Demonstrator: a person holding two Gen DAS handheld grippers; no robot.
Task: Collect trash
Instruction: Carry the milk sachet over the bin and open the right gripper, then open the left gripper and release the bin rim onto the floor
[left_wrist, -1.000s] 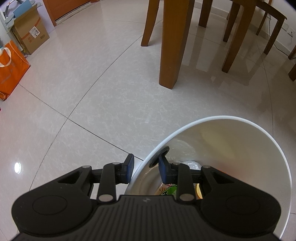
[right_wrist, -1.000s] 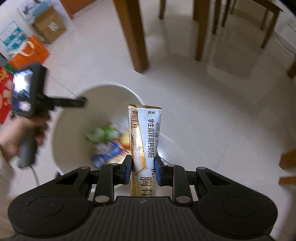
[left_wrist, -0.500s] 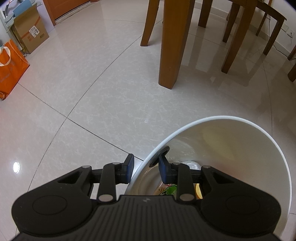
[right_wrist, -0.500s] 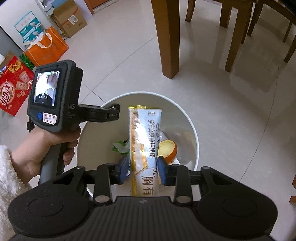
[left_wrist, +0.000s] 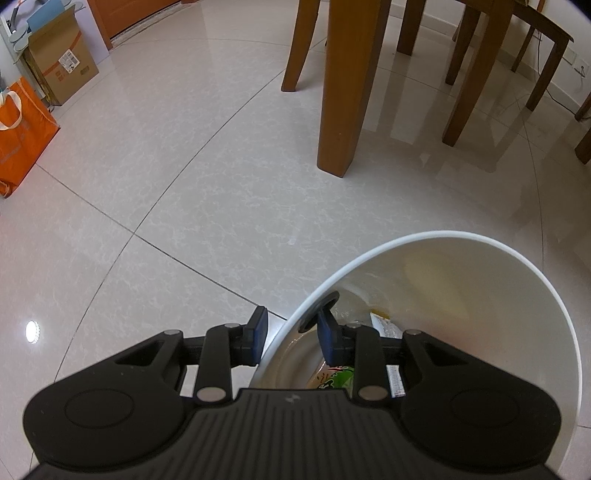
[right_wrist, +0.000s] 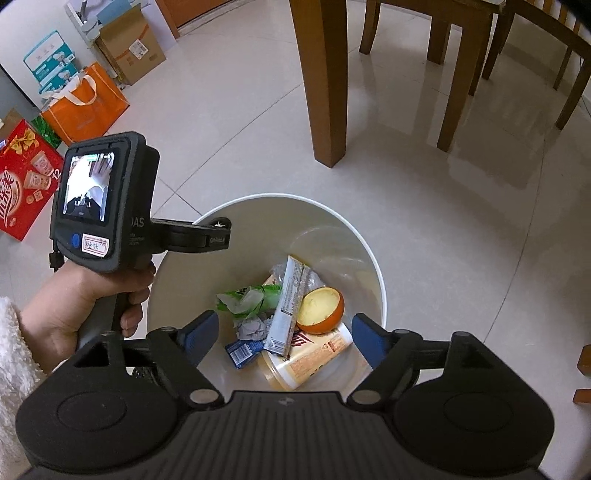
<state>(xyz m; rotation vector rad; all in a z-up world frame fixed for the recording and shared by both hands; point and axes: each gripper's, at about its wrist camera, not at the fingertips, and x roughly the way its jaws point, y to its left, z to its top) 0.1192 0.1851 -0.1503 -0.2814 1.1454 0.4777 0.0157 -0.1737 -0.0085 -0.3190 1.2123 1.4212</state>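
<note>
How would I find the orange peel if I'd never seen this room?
Look in the white bin on the floor. The orange peel sits on the right of the pile, beside the long silver packet. It's the only round, cup-shaped piece.

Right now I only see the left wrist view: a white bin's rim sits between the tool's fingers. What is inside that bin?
Observer: The right wrist view looks straight in. A half orange peel, a long silver packet, a green wrapper and a paper cup lie in the white bin.
Operator: Is the other tool carrying anything?
Observer: No. The right tool hangs open and empty above the bin.
Operator: Who holds my tool?
Observer: A hand in a fluffy white sleeve grips the handle, and the left tool pinches the bin's rim.
</note>
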